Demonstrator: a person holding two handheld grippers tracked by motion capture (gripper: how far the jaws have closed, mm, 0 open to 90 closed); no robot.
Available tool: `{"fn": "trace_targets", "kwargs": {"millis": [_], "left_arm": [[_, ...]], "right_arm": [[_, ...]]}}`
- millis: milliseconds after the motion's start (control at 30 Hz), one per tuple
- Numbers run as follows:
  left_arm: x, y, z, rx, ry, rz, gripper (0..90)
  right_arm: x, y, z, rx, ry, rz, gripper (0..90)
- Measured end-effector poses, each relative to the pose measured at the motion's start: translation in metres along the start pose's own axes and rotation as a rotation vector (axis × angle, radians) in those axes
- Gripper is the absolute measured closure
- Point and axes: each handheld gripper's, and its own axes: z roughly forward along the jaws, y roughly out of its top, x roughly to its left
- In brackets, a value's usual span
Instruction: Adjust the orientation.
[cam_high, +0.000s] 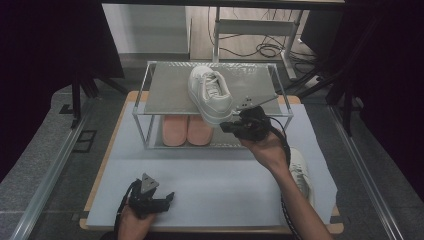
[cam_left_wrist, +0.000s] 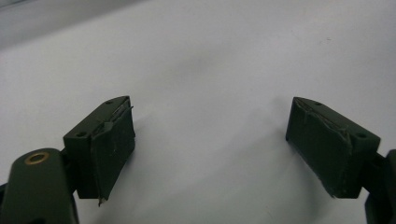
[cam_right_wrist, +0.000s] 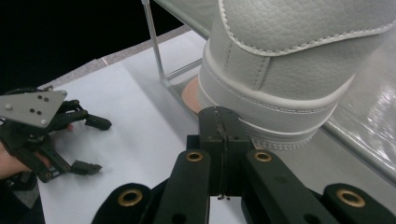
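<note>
Our right gripper (cam_right_wrist: 219, 116) is pressed fully shut, its tip touching the white leather sneaker's (cam_high: 210, 92) heel on the metal shelf rack (cam_high: 170, 92); our left gripper (cam_left_wrist: 210, 135) gapes wide, empty, above the desk (cam_high: 200, 185).

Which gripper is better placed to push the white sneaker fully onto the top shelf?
Right. The right gripper, jaws shut, is at the heel of the white sneaker, which overhangs the top shelf. The left gripper sits open, low on the white mat.
</note>
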Motion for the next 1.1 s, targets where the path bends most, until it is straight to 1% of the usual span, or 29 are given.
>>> {"fn": "trace_targets", "kwargs": {"millis": [600,867,1100], "left_arm": [[0.000,0.000,0.000,0.000,0.001,0.000,15.5],[0.000,0.000,0.000,0.001,0.001,0.001,15.5],[0.000,0.000,0.000,0.002,0.001,0.001,15.5]], "right_arm": [[0.001,0.014,0.027,-0.011,0.042,0.019,90.0],[0.004,0.023,0.042,-0.004,0.044,0.017,90.0],[0.004,0.028,0.050,-0.006,0.051,0.022,90.0]]}}
